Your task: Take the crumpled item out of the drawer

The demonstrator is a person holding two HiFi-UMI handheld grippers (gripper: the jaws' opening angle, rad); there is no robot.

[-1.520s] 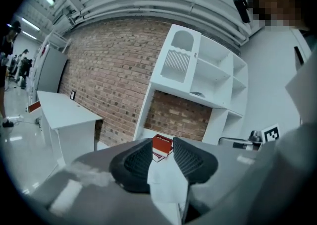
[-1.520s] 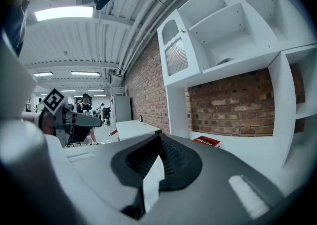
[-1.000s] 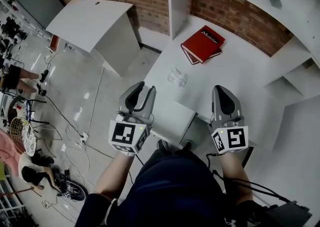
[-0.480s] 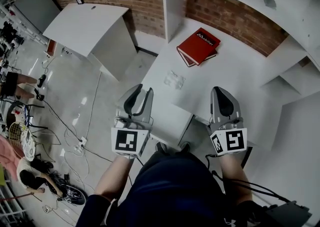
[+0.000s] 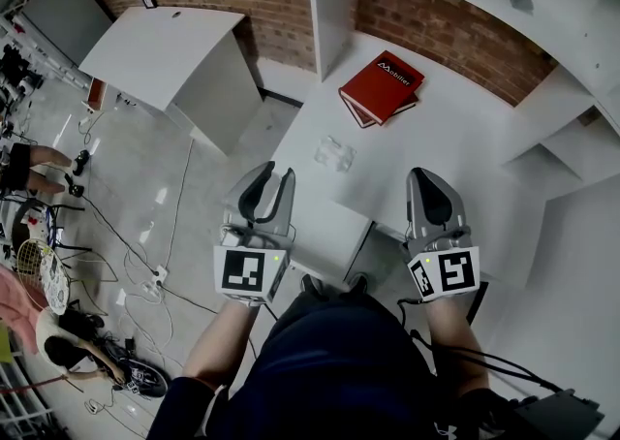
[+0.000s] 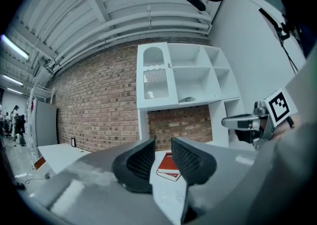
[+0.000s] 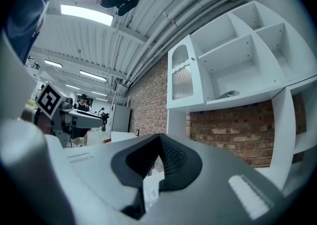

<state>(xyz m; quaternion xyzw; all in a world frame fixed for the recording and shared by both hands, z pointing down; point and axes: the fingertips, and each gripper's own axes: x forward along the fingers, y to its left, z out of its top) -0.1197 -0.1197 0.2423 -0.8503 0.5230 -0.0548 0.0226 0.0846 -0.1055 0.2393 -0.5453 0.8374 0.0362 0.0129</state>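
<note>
Head view: the person stands over the white worktop [image 5: 455, 152] with a gripper in each hand, both held near its front edge and touching nothing. The left gripper [image 5: 278, 174] shows a gap between its jaws; the right gripper [image 5: 429, 178] looks pinched together. A crumpled clear item [image 5: 334, 152] lies out on the worktop, between the red book [image 5: 381, 87] and the left gripper, apart from both. A white drawer unit [image 5: 325, 223] sits below the near edge; its inside does not show, so whether anything crumpled lies in it cannot be told.

Left gripper view: the jaws are closing with only air between the ribbed pads; the book is seen far off through the narrow gap, so this gripper is released and empty. The white shelf unit [image 6: 183, 75] stands behind, against the brick wall.

Right gripper view: the jaws meet at their tips, clenched on nothing.

The step in hand looks like the approach, since both grippers point out across the worktop rather than down at the drawer. To do it well, the working gripper should spread its jaws before it descends and come in from above. Thin crumpled plastic will likely give and spring back, so it should pinch a bulky fold gently and lift straight up, clear of the drawer's walls.
</note>
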